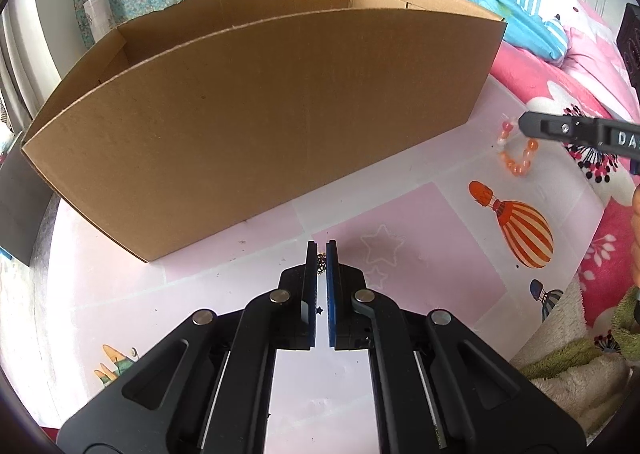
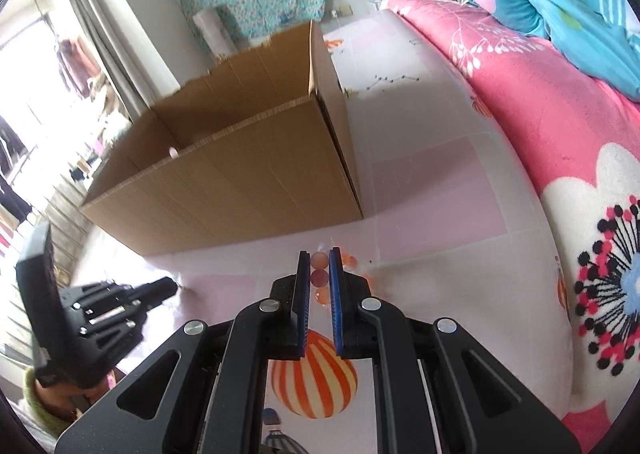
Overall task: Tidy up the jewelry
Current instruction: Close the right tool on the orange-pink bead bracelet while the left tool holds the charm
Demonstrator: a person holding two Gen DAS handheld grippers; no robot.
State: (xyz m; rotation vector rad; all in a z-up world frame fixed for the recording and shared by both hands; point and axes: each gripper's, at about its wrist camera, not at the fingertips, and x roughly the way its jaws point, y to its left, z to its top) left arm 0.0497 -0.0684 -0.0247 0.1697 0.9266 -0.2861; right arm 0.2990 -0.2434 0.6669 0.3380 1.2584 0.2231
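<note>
Beside the cardboard box [image 1: 256, 125], the right hand-held gripper [image 2: 319, 260] pinches an orange bead bracelet [image 1: 516, 153]; the left hand-held gripper [image 1: 321, 254] clamps a thin chain [image 1: 320, 262]. Both likely need lifting over the box's rim.

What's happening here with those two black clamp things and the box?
A person is tidying jewelry with a handheld gripper in each hand. The left gripper is shut on a thin chain just above the pink mat. The right gripper has closed on an orange bead bracelet; in the left view the bracelet hangs from it. The open cardboard box stands just behind, probably where both pieces go next.
</note>
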